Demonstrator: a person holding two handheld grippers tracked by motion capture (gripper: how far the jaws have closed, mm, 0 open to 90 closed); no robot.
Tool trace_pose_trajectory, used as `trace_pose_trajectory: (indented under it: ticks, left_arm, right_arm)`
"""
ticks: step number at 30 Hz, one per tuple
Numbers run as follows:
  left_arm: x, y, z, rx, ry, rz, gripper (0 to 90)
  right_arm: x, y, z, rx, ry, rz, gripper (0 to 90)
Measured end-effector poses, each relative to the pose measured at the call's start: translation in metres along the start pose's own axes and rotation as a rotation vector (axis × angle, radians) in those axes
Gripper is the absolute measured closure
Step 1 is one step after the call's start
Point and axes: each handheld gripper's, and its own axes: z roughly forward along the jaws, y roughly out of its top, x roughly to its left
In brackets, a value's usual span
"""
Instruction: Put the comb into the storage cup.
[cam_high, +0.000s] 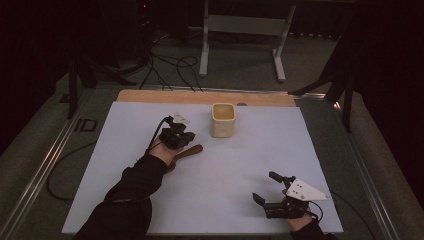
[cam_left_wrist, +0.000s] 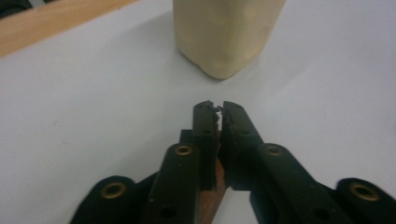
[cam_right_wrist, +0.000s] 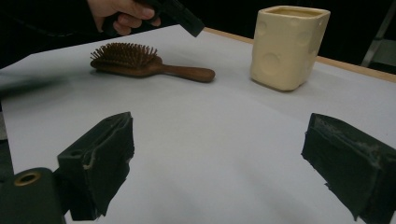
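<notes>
— Wooden hairbrush (cam_right_wrist: 140, 65) lies flat on the white surface (cam_high: 240, 165), bristles up, handle pointing toward a cream square cup (cam_right_wrist: 287, 46) that stands upright near the far edge. Where are the claws?

— The left claw (cam_left_wrist: 218, 108) hangs over the brush handle, aimed at the cup. Its jaws are drawn together, only a thin slit between the tips, and nothing sits between them. Brown wood shows just beneath them. From the right gripper view, that claw looks to be above the brush, not touching it.

— And the other one?

— The right claw (cam_high: 265, 187) rests near the front right corner, well apart from both things, its jaws spread wide and empty.

— What could go wrong?

— With its jaws closed, the left claw would likely press down on the handle instead of straddling it, and the rounded wood could roll or skid sideways. Even once opened, a pinch far out on the slim handle may let the heavy head droop or twist. The cup stands near; a swinging brush head could knock its wall and tip it, since nothing steadies it.
</notes>
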Motion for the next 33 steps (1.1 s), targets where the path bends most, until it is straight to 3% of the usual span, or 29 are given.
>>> trace_pose_trajectory:
  ticks: [7, 17, 23, 33]
  left_arm:
    - [0.004, 0.001, 0.015, 0.057, 0.005, -0.081, 90.0]
    - [0.006, -0.001, 0.033, 0.131, 0.051, -0.130, 90.0]
    - [0.007, -0.001, 0.041, 0.169, 0.048, -0.146, 90.0]
    - [0.003, 0.000, 0.049, 0.213, 0.034, -0.134, 90.0]
  right_arm:
    - [0.000, 0.000, 0.000, 0.000, 0.004, -0.002, 8.7]
    - [0.000, 0.000, 0.000, -0.001, 0.008, -0.004, 8.8]
    - [0.001, 0.000, 0.000, 0.001, 0.010, -0.002, 8.7]
    - [0.001, 0.000, 0.000, 0.000, 0.008, -0.003, 8.8]
